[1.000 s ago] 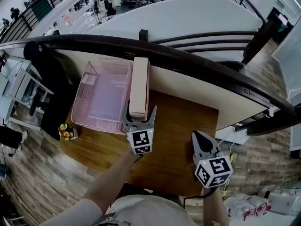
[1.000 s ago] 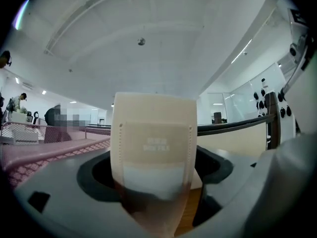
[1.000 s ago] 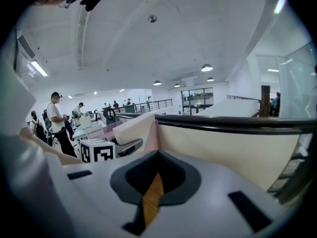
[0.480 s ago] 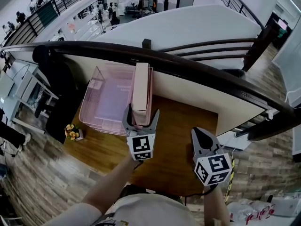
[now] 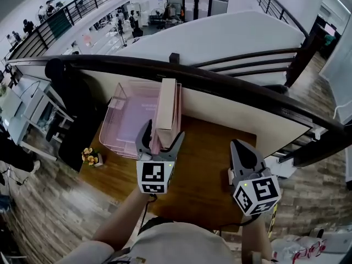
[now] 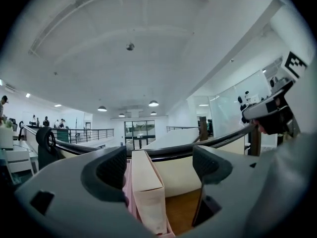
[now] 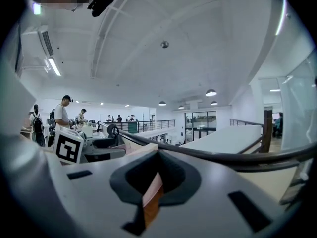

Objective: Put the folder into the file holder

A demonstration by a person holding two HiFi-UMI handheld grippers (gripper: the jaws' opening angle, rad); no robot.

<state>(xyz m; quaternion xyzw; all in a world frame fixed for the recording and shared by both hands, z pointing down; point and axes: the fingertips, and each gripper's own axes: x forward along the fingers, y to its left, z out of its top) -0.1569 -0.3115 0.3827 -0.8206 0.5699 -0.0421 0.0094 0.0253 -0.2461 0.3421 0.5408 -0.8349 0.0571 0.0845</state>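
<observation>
The folder (image 5: 166, 103) stands on its long edge inside the pink mesh file holder (image 5: 127, 121), against the holder's right side, on the wooden worktop (image 5: 204, 166).

Left claw (image 5: 161, 133): open. Its jaws stand either side of the folder's near end, with clear space on the right-hand side, so nothing is clamped. The left jaw sits close to the folder, and whether it touches cannot be determined.

Right claw (image 5: 242, 147): closed on nothing, held above the worktop and well apart from the holder.

The placement appears essentially complete, and the remaining hazards arise on withdrawal:

- If you draw the left claw back at an angle, a jaw may catch the folder's near end and drag it out of the holder.
- If you nudge the folder sideways, it may tip left into the vacant part of the holder, as nothing supports that face.
- If you push forward, the lightweight holder may slide along the worktop.

Whether the folder is fully seated at the far end is hidden, so confirm this before clearing away.
</observation>
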